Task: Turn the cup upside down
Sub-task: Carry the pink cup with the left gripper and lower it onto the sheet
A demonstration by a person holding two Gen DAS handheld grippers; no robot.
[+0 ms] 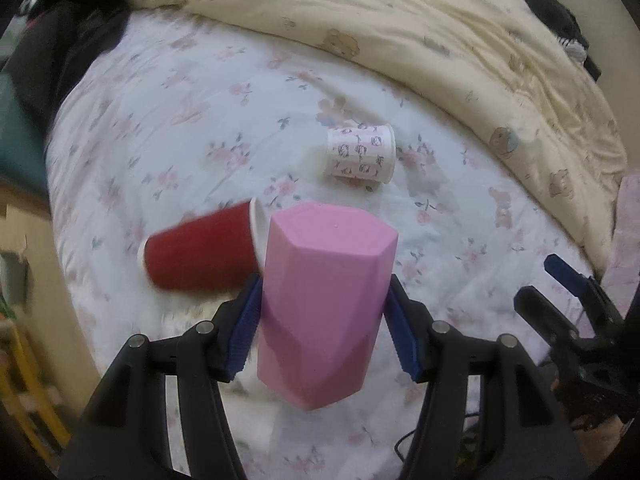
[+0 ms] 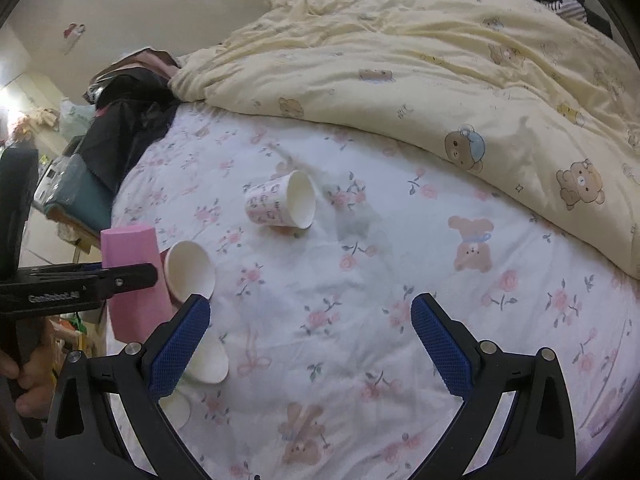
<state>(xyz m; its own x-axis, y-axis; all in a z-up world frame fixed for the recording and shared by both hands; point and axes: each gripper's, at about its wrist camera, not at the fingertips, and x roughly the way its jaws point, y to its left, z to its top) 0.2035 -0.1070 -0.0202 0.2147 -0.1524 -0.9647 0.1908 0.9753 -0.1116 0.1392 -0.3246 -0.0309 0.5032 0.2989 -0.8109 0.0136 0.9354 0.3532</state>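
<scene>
So the left gripper [image 1: 322, 326] has its blue pads pinching the pink cup [image 1: 326, 308] on both sides, held off the bed [image 1: 200, 120] near its left edge, closed base facing up. Right gripper [image 2: 310, 344] just hangs over the floral sheet with jaws spread wide, gripping nothing. A red cup [image 1: 200, 250] lies on its side right behind the pink one, and a patterned paper cup [image 1: 360, 154] lies tipped over mid-bed, below the yellow bear blanket [image 2: 440, 60].

One pink cup [image 1: 326, 312], one red cup [image 1: 200, 254], one patterned paper cup [image 1: 360, 154], two claws.
</scene>
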